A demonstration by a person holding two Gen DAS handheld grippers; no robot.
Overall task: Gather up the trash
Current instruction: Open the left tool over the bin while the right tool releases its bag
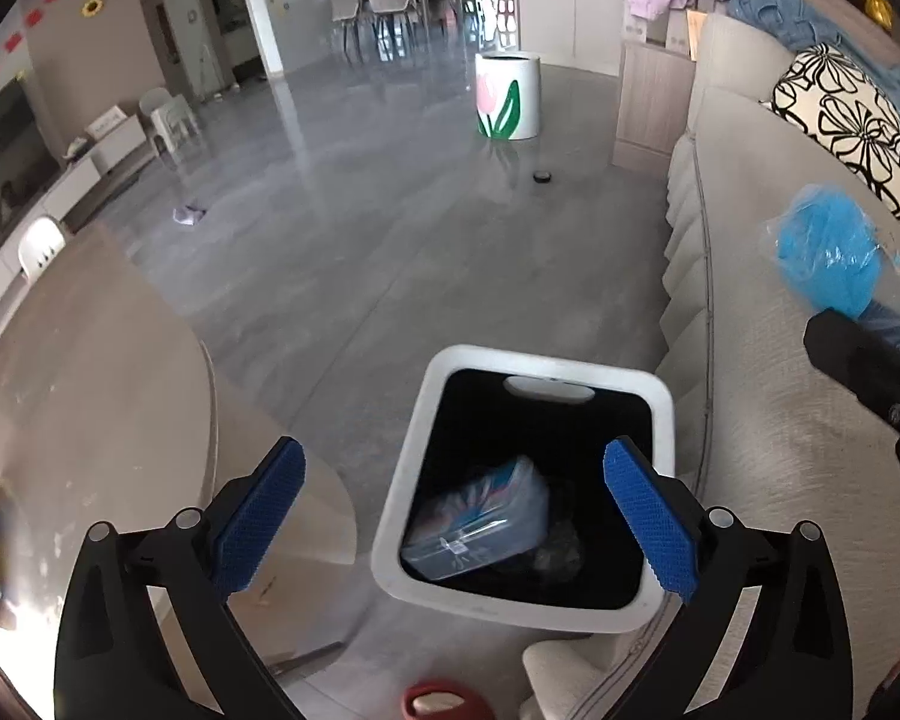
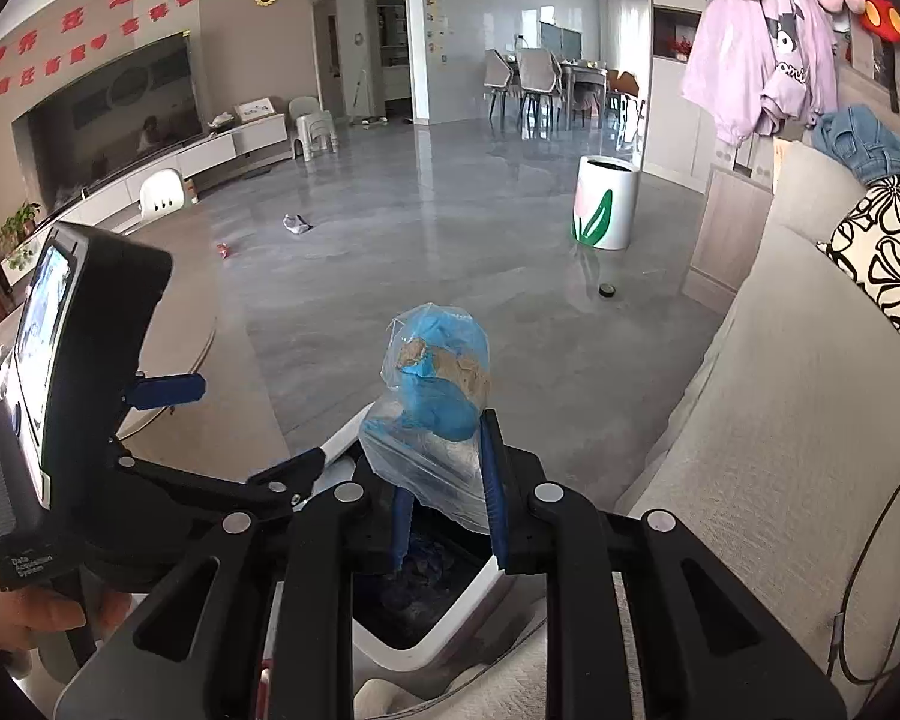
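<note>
Two tools are in our hands above one white-rimmed trash bin (image 1: 654, 414) that stands on glossy grey floor (image 1: 354, 228), between a beige sofa (image 1: 774, 420) at 3 o'clock and a round desk (image 1: 90, 372) at 9 o'clock. Our left tool (image 1: 455, 468) stands wide with nothing between its blue pads (image 1: 648, 516); the bin's dark mouth lies right under it, and one clear plastic box (image 1: 480, 522) rests inside on the black liner. Our right tool (image 2: 444, 480) is narrow, pinching one clear bag of blue trash (image 2: 438, 384) directly over the bin.

Only the left view looks down into the bin and shows the box; there the bag is a blue bundle at 3 o'clock. Only the right view shows brown scraps inside the bag, the left tool's body with its screen, and a hand (image 2: 42, 618) at 8 o'clock.

Farther out at 12 o'clock we count one black puck (image 1: 542, 177), one white tulip-painted bin (image 1: 507, 96) and one crumpled scrap (image 1: 189, 215) on the floor; the right view adds one red scrap (image 2: 222, 249). One patterned cushion (image 1: 852, 126) sits on the sofa, and dining chairs stand at the far end.
</note>
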